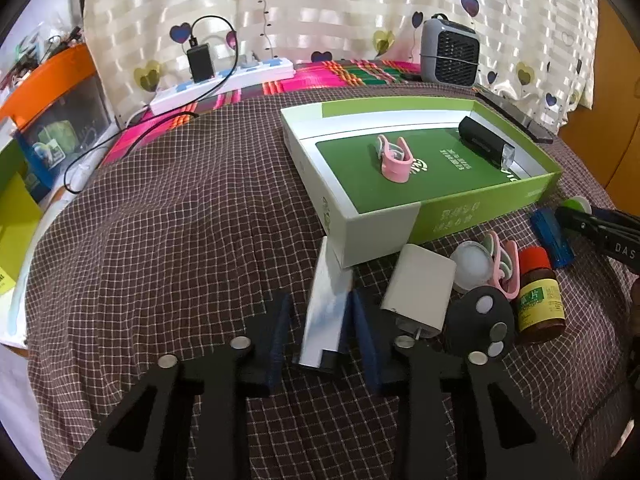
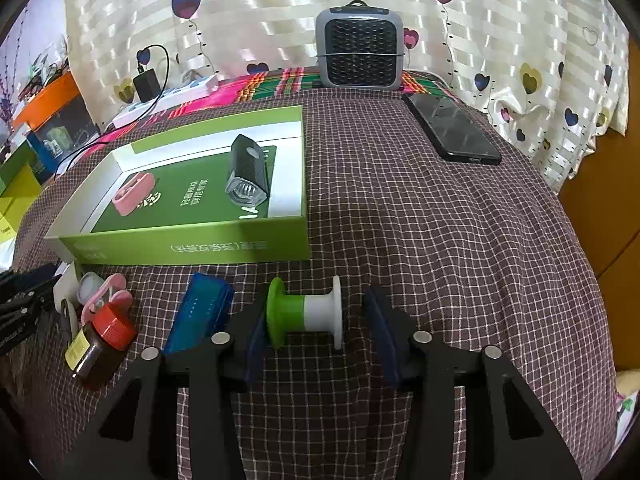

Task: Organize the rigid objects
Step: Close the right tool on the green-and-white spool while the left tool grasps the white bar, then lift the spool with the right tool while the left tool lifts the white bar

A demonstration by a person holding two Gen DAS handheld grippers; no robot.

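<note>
- The left claw (image 1: pixel 320 334) straddles a flat silver bar (image 1: pixel 327 312) lying on the checked cloth (image 1: pixel 180 220); its right pad (image 1: pixel 366 340) touches the bar's edge, its left pad (image 1: pixel 278 344) stands a little off, so the bar is not yet pinched.
- Just right of that claw sit a white charger (image 1: pixel 420 288), a black round remote (image 1: pixel 480 320), a small clear jar (image 1: pixel 474 266), a pink clip (image 1: pixel 506 268) and a brown bottle with a red cap (image 1: pixel 538 296).
- Ahead of it lies the open green box (image 1: pixel 480 216), holding another pink clip (image 1: pixel 392 156) and a black lamp (image 1: pixel 486 142).
- The right claw (image 2: pixel 320 334) has its pads apart around a green and white spool (image 2: pixel 308 312) lying on its side; the left pad (image 2: pixel 256 344) is just beside the green flange, the right pad (image 2: pixel 380 332) stands clear of the white one.
- A blue case (image 2: pixel 200 312) lies just left of this claw, a phone (image 2: pixel 452 128) far ahead to the right.
</note>
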